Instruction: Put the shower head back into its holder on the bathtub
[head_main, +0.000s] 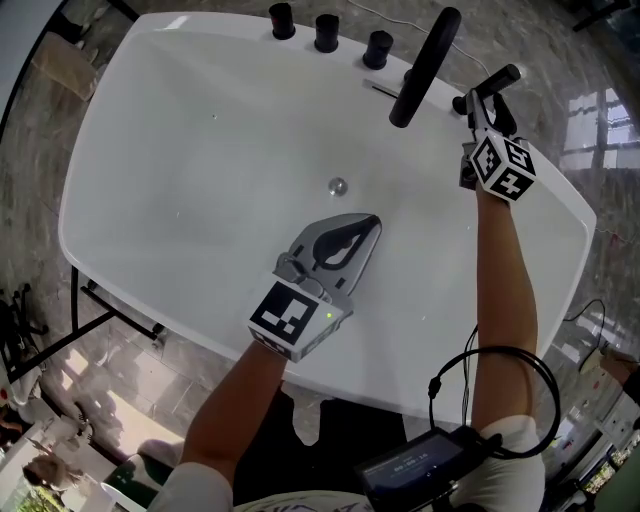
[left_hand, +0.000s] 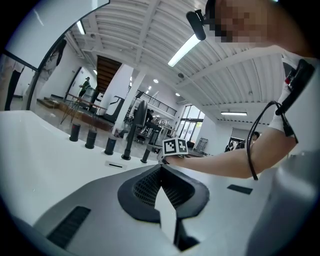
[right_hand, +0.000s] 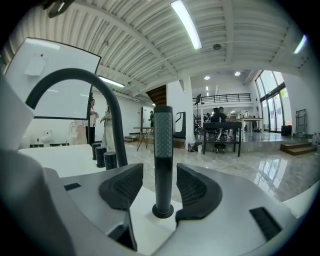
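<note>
The black shower head (right_hand: 163, 150) stands upright in its round holder (right_hand: 163, 211) on the white bathtub's (head_main: 120, 140) far right rim. In the head view its handle (head_main: 497, 79) shows just past my right gripper (head_main: 480, 108). My right gripper (right_hand: 159, 174) is open around the handle, with a gap on each side between it and the pads (right_hand: 125, 186). My left gripper (head_main: 362, 228) hangs over the middle of the tub basin. Its jaws meet at the tips, shut on nothing (left_hand: 161, 169).
A tall black curved faucet spout (head_main: 425, 65) rises left of the shower head. Three black knobs (head_main: 326, 32) line the tub's far rim. A metal drain (head_main: 337, 185) sits in the basin. Marble floor surrounds the tub. People stand far off in the room.
</note>
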